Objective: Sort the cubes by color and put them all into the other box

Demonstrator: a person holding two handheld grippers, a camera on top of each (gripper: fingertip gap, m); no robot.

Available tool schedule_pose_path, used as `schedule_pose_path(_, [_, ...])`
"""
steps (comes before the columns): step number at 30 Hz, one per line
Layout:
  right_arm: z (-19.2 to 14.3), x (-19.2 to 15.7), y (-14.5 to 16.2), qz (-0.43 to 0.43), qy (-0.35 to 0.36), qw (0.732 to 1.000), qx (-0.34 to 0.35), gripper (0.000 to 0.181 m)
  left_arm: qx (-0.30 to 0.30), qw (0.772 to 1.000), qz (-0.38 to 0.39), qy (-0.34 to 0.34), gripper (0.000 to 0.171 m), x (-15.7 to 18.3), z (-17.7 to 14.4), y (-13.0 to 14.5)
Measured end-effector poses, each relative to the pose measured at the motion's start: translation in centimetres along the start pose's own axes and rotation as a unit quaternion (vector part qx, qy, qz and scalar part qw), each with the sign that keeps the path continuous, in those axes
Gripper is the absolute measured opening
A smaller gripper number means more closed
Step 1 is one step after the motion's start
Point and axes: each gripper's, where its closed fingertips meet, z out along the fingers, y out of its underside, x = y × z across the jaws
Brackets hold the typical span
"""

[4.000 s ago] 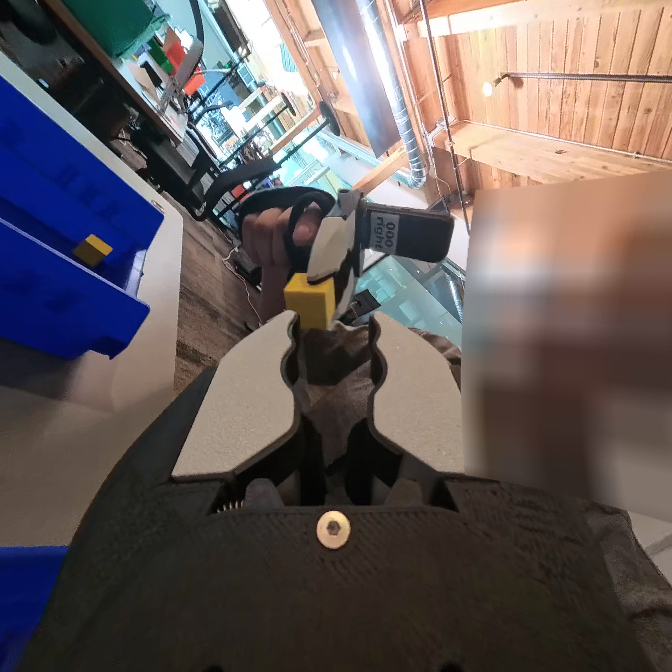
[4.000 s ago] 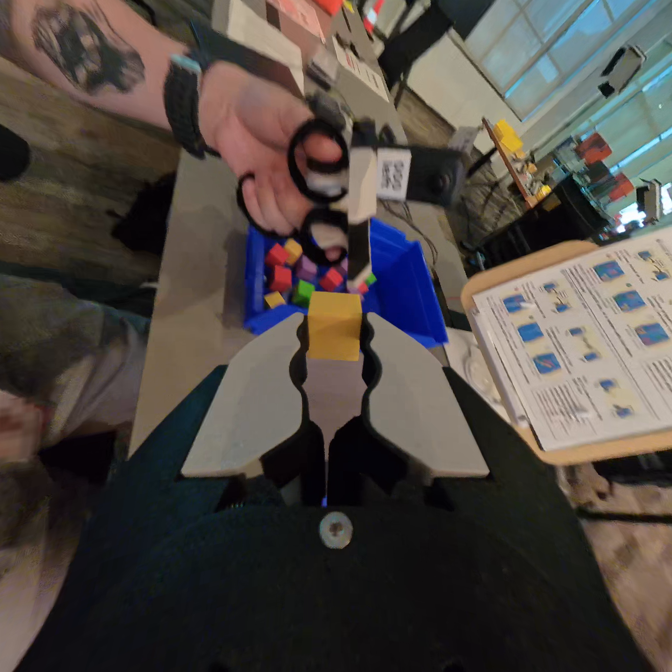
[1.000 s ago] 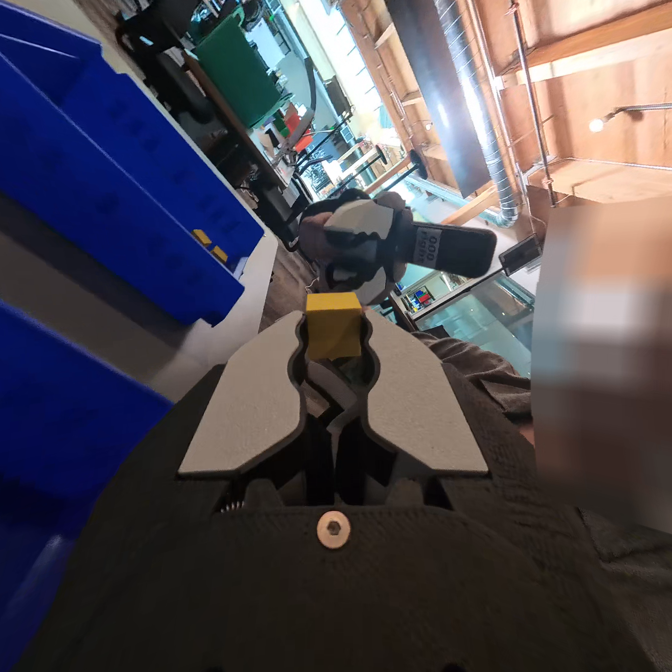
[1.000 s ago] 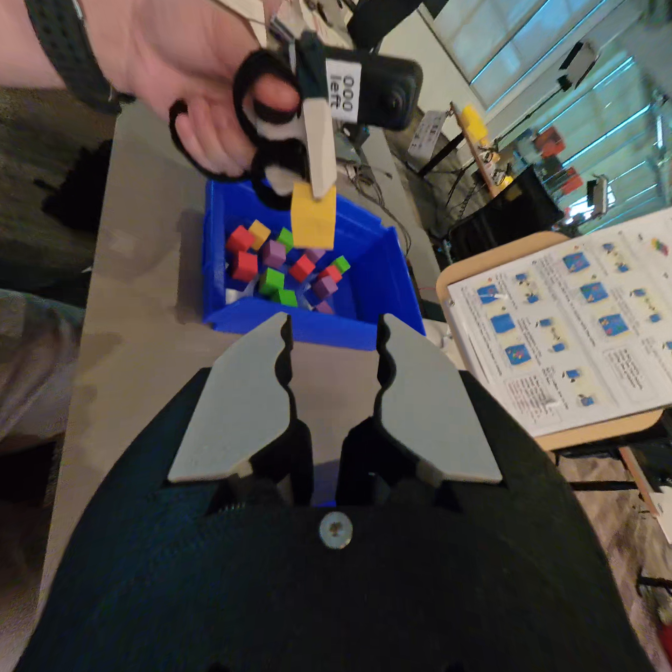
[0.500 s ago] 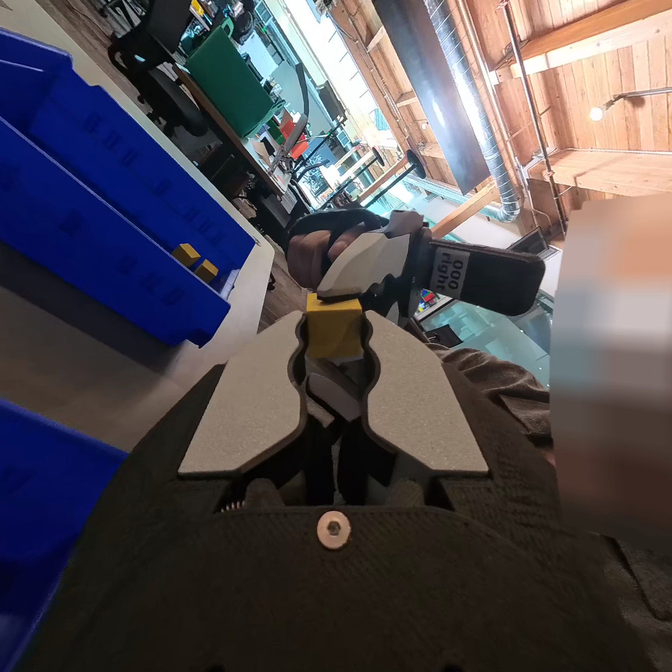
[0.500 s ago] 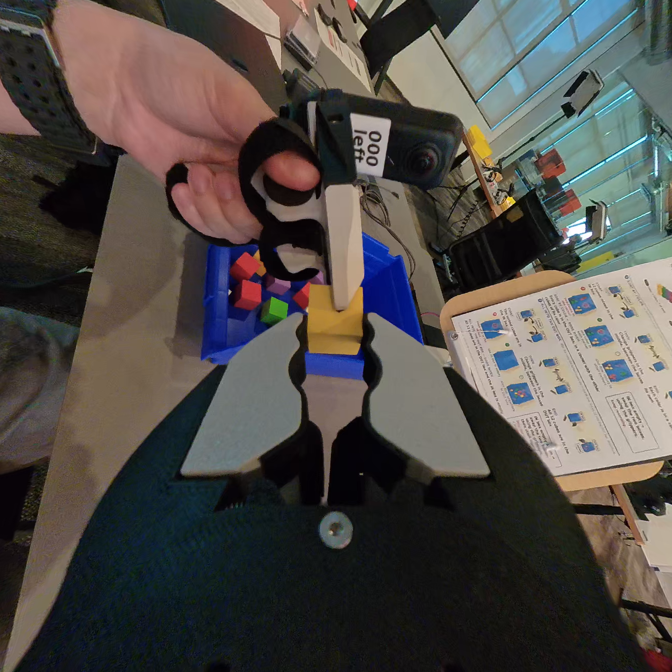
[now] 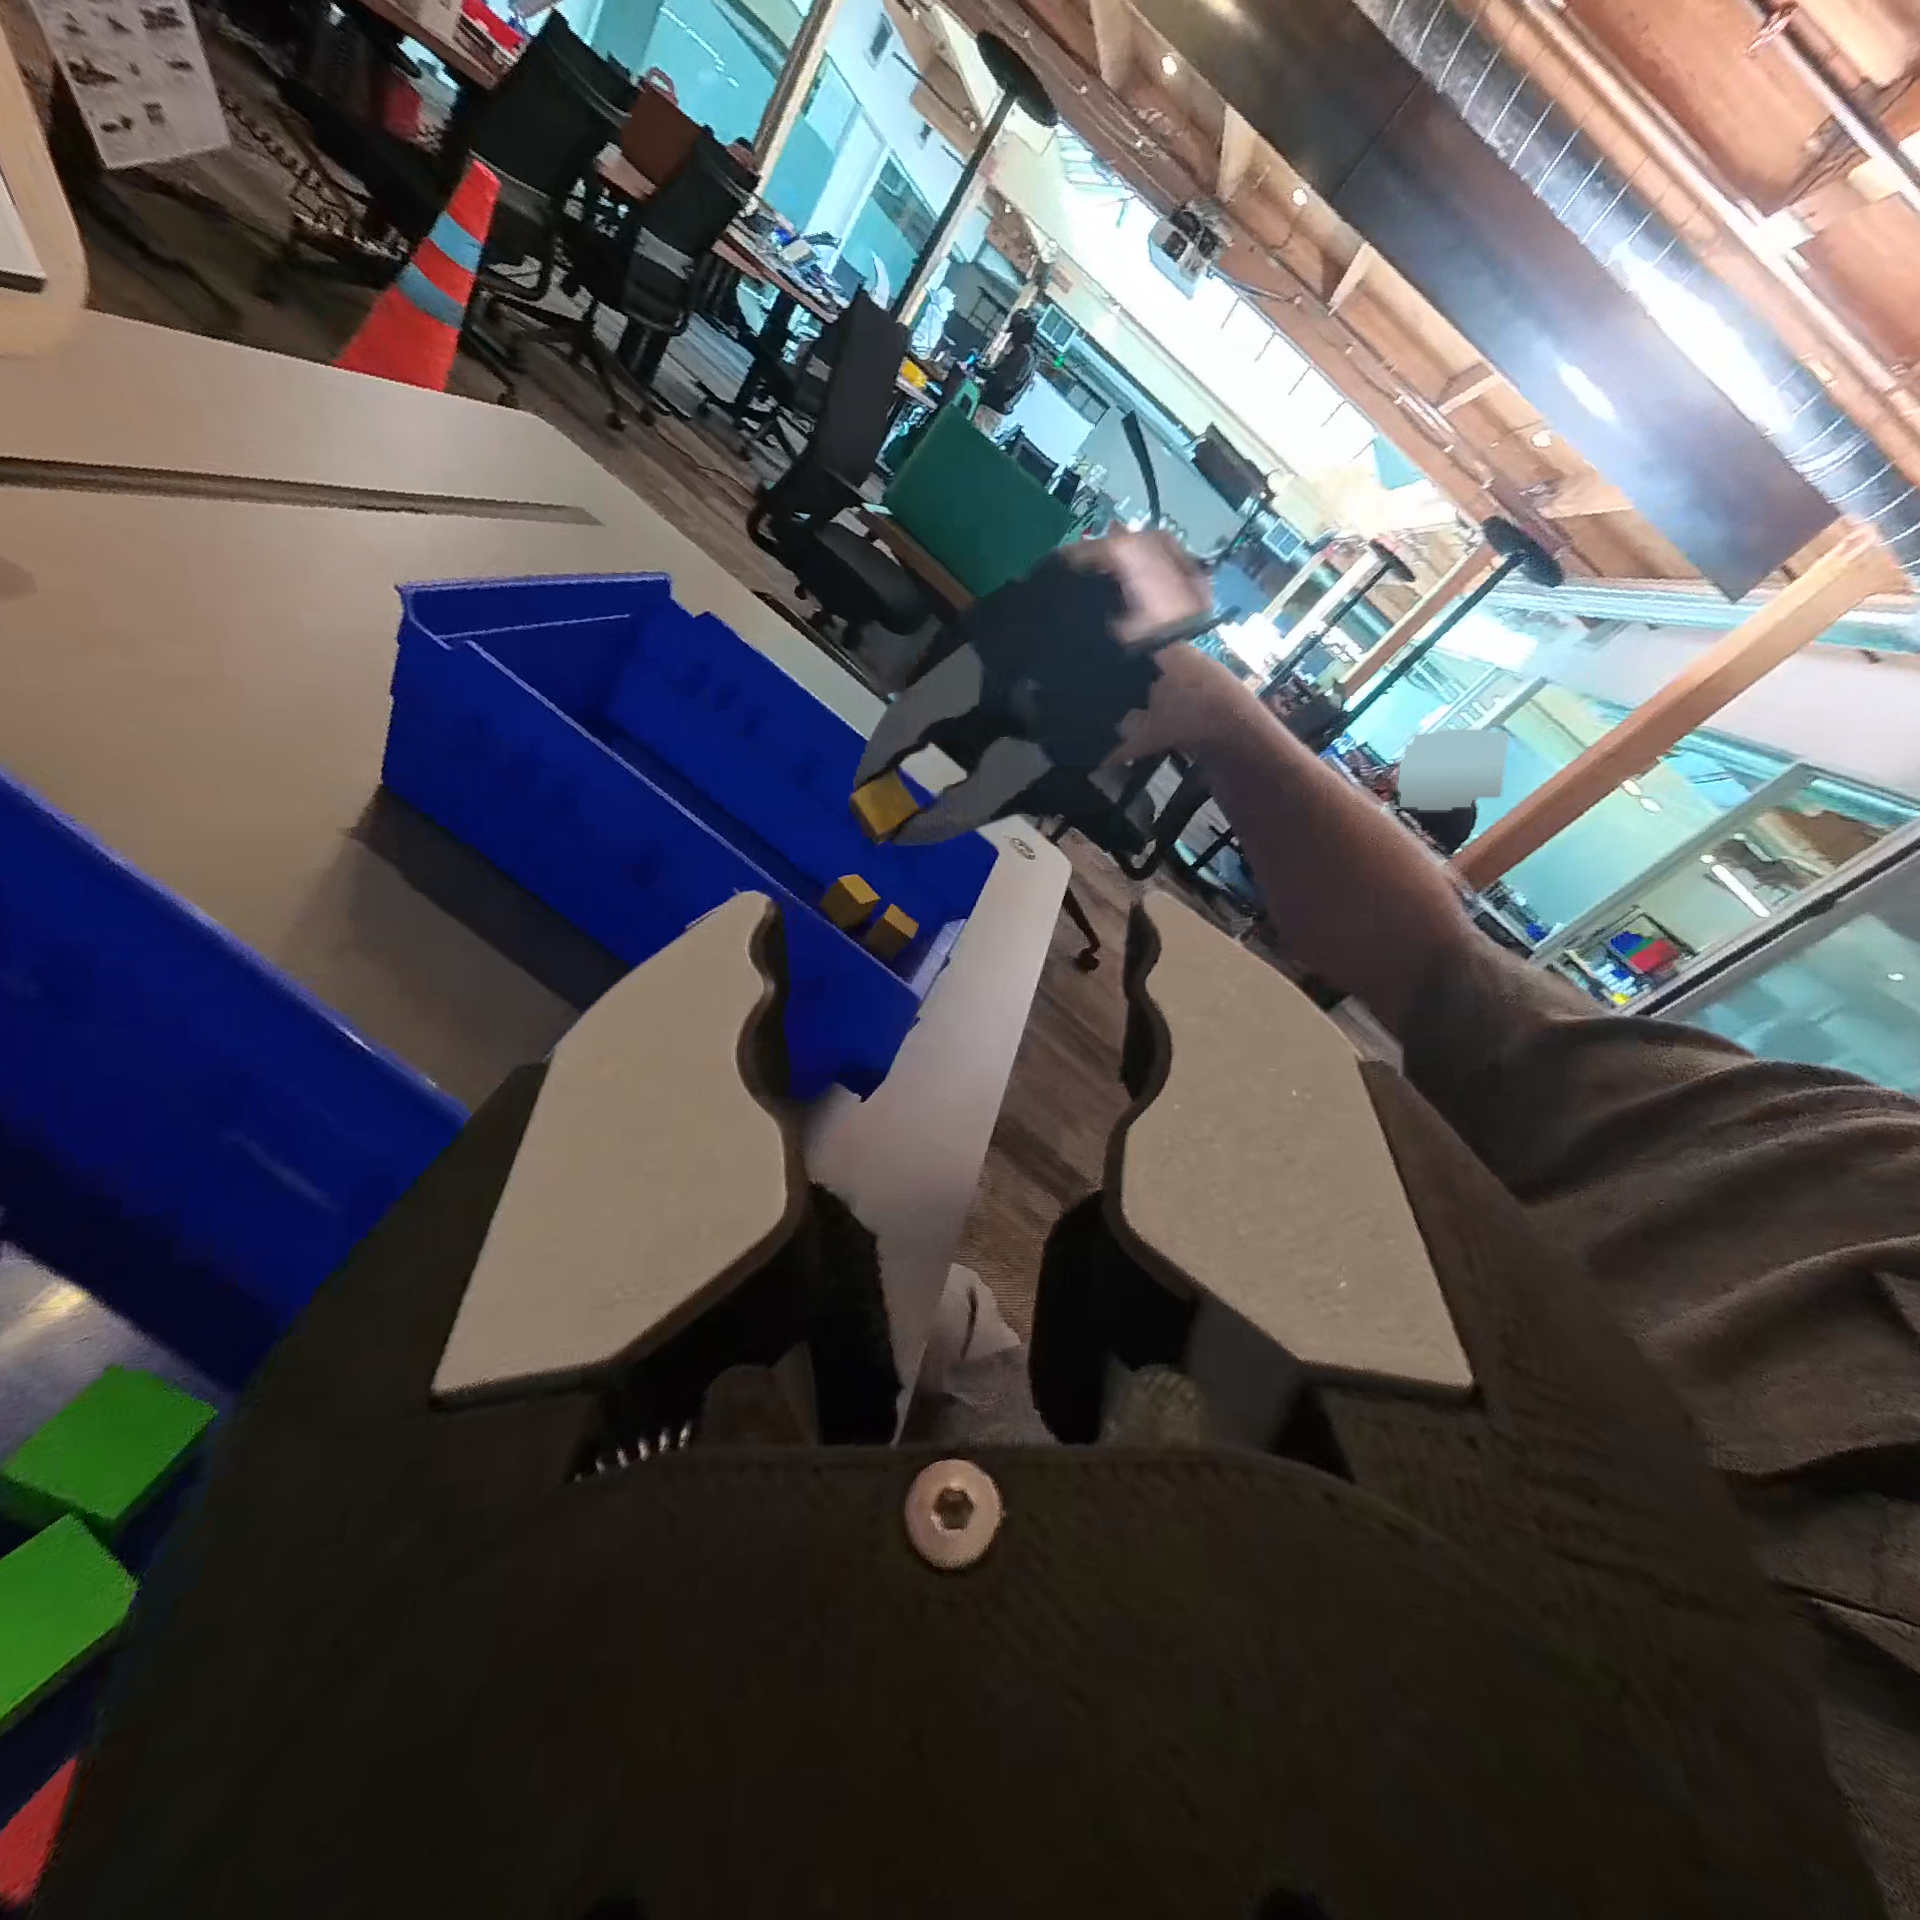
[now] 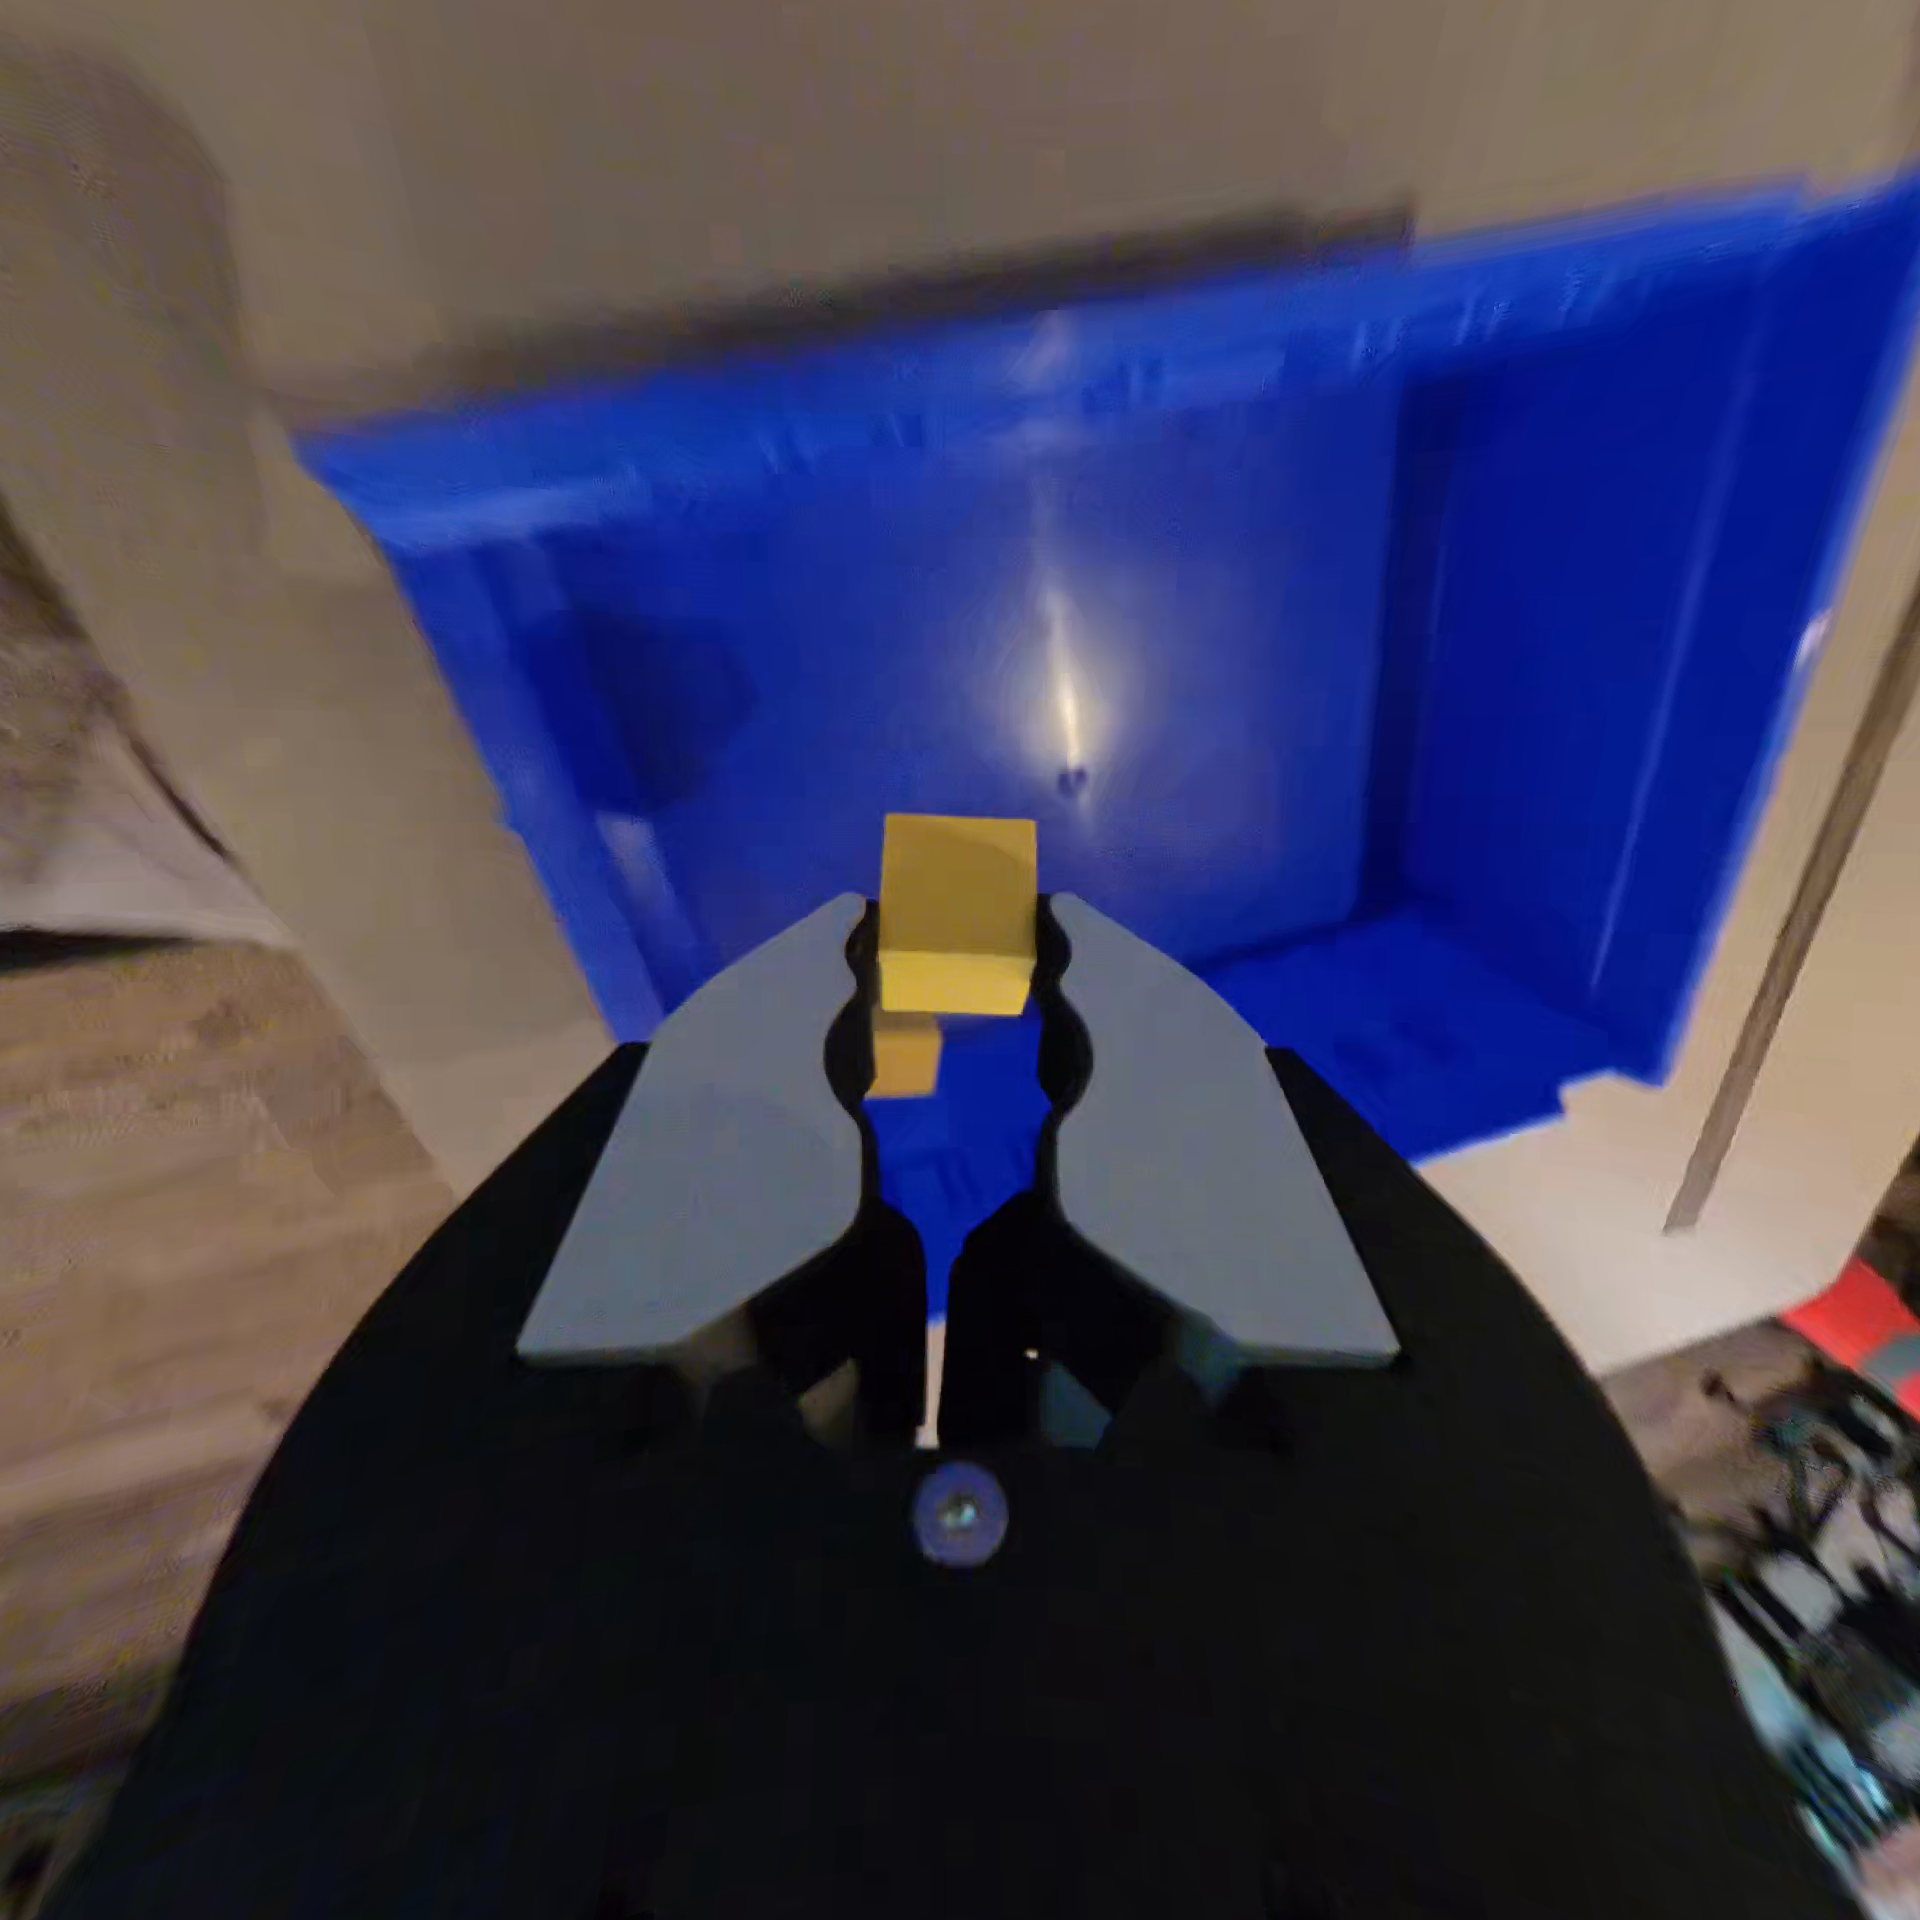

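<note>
My right gripper is shut on a yellow cube and holds it above the inside of a blue bin. Another yellow cube lies in that bin just below. In the left wrist view the right gripper shows farther off with the yellow cube over the blue bin, where two yellow cubes lie at the near end. My left gripper is open and empty, pointing past the bin's near corner.
A second blue bin stands at the left with green cubes beside it. The grey table ends just beyond the bins. A person's arm reaches in from the right. Office chairs and an orange cone stand behind.
Half a second ago both grippers held the yellow cube. My left gripper has let go and opened. My right gripper has carried the cube away and over the blue bin.
</note>
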Motion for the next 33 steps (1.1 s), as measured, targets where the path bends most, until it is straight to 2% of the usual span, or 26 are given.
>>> schedule_pose_path(3, [4.0,0.6,5.6,0.027,-0.042,0.991,-0.128,0.028,-0.010,1.000,0.005,-0.005,0.061,0.0,0.1,0.3])
schedule_pose_path(5, [5.7,0.3,7.3,0.037,-0.070,0.982,-0.172,0.028,-0.017,1.000,0.006,-0.009,0.060,-0.1,0.2,0.6])
schedule_pose_path(7, [6.7,-0.2,7.8,0.038,-0.093,0.975,-0.198,0.028,-0.021,1.000,0.005,-0.011,0.059,-0.3,0.2,0.7])
schedule_pose_path(11, [7.6,-1.8,7.1,0.012,-0.126,0.968,-0.217,0.028,-0.028,1.000,0.001,-0.013,0.058,-0.7,0.0,0.9])
schedule_pose_path(18, [8.3,-2.8,7.9,-0.038,-0.136,0.955,-0.262,0.028,-0.029,0.999,0.005,-0.016,0.055,-0.7,-0.3,0.9])
schedule_pose_path(24, [7.8,-4.5,7.7,-0.035,-0.173,0.957,-0.230,0.028,-0.024,0.999,0.012,-0.022,0.054,-0.7,-1.0,0.5])
schedule_pose_path(29, [8.0,-5.7,9.2,-0.015,-0.205,0.944,-0.258,0.028,-0.027,0.999,0.014,-0.024,0.053,-0.6,-0.9,0.6])
schedule_pose_path(33, [8.2,-6.0,9.0,-0.006,-0.220,0.944,-0.247,0.029,-0.028,0.999,0.019,-0.028,0.051,-0.5,-0.9,0.6])
